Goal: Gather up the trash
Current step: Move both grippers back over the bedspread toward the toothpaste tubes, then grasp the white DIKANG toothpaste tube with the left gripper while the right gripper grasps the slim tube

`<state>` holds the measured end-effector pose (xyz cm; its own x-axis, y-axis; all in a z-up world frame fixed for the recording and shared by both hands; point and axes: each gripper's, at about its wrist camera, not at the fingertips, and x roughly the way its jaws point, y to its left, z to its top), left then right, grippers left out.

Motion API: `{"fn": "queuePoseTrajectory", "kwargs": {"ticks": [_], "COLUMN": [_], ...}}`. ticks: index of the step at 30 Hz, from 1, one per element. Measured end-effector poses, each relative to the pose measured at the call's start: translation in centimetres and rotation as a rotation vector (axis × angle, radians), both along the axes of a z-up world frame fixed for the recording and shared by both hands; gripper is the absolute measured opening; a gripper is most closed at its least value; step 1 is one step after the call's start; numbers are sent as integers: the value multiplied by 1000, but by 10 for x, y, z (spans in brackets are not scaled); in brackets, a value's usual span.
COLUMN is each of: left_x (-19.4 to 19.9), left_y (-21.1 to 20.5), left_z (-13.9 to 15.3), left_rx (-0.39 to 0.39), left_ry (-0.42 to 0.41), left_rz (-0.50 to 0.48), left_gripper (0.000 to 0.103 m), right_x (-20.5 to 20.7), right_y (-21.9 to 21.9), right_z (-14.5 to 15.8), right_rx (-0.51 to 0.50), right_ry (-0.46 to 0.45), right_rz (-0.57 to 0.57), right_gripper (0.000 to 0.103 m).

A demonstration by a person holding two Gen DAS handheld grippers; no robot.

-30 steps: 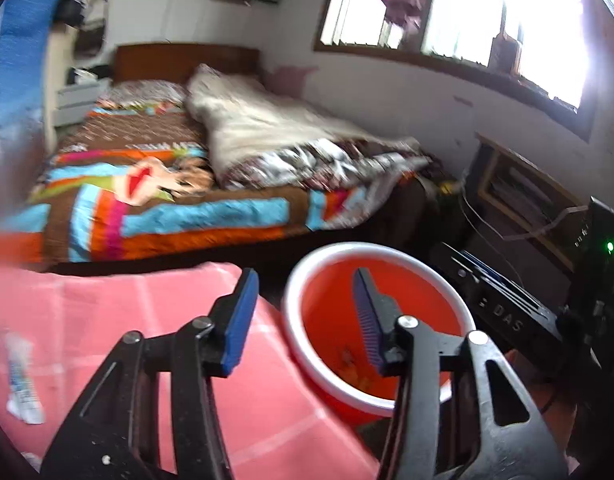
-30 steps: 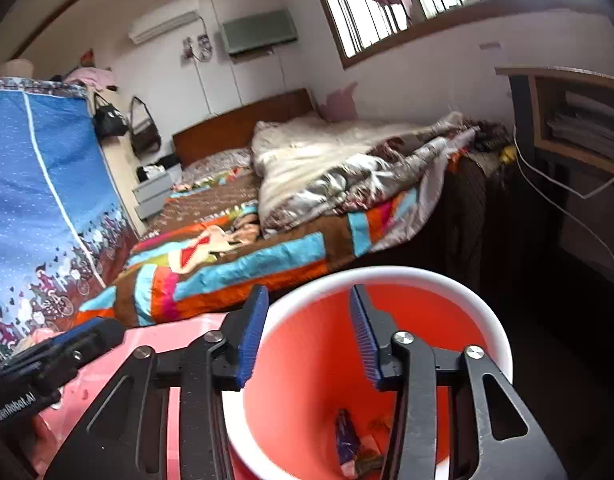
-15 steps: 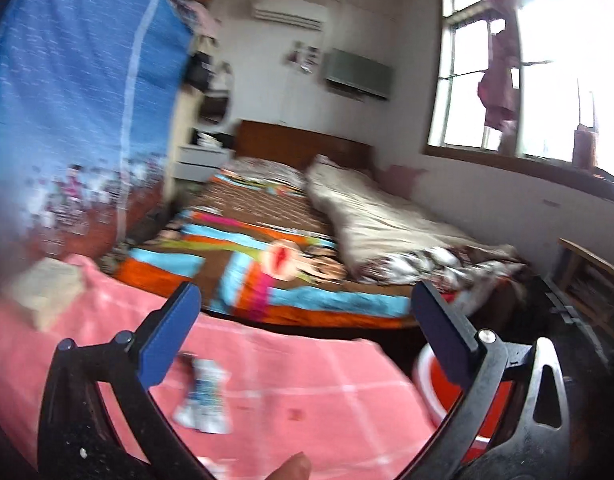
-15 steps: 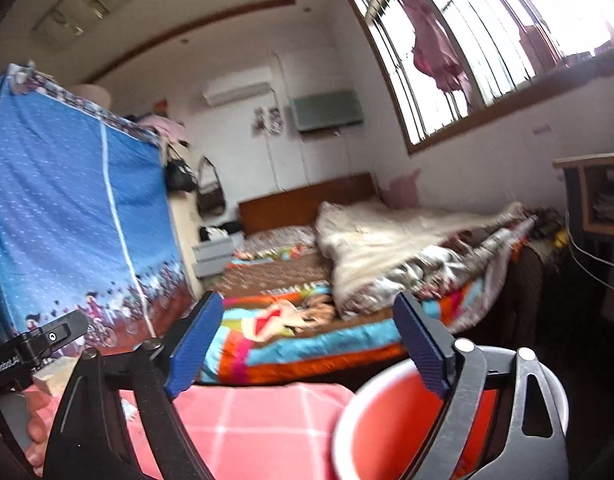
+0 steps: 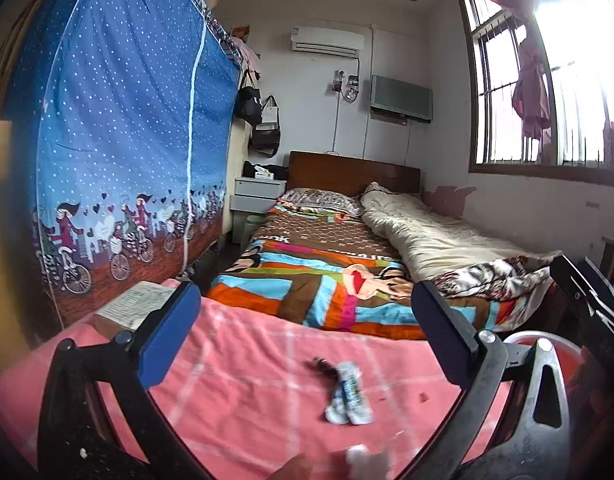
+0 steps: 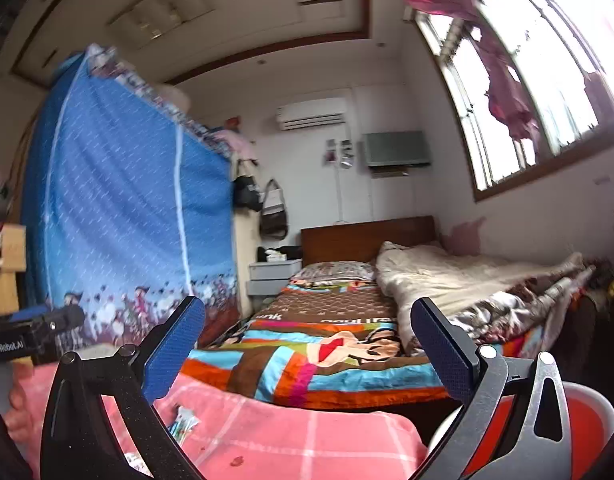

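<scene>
At nine o'clock in the left wrist view we see a pale book (image 5: 133, 309) lying flat on the far corner of the table (image 5: 235, 364), clear of the working area. The table wears a soft pink cloth crossed with white lines, and it sags a little at the edge. Our left gripper (image 5: 303, 336) hovers over it with the jaws spread wide and nothing between them; they were opening a moment ago but have now stopped. We judge them ready for the next piece of rubbish.

That piece, a crumpled white and blue wrapper (image 5: 349, 394), lies at about six o'clock between the blue ribbed pads, with a dark scrap (image 5: 322, 366) just beside it. It looks thin and crinkly, so it should flatten easily.

At four o'clock the red bucket (image 5: 547, 344) with a white rim stands beside the table, near enough for dropping.

Our right gripper (image 6: 307, 344) also stands released and empty, having just opened wide. A striped wrapper (image 6: 184, 424) lies at seven o'clock, and the same bucket (image 6: 591, 412) at four.
</scene>
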<state>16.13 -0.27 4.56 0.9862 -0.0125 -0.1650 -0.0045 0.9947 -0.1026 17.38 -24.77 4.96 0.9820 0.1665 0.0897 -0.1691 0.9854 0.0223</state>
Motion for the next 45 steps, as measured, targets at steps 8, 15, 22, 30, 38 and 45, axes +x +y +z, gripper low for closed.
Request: {"fn": "queuePoseTrajectory", "kwargs": {"ticks": [8,15,22,30,38,45], "left_x": [14,44,74,94,100,107], "left_y": [16,30,35,35,26,10], "left_z": [-14,-28,-50,-69,-76,-76], "left_rx": [42,39,29,-5,-19,-38], "left_ry": [79,248,446,583,636,661], "left_rz": [1,-12,-79,-140,-210,-312], "left_gripper": [94,94,81,60,56,56], "right_x": [19,57,90,105,109,110], "right_y": [31,59,89,121,117,100], "right_z": [-14,-32,-58,-82,-87,-81], "right_rx": [-72,-104,-162,-266,-231,-221], "right_ry": [113,369,621,783,842,832], "right_rz": [81,185,284,357,398,360], "right_gripper": [103,96,74,46,17,11]}}
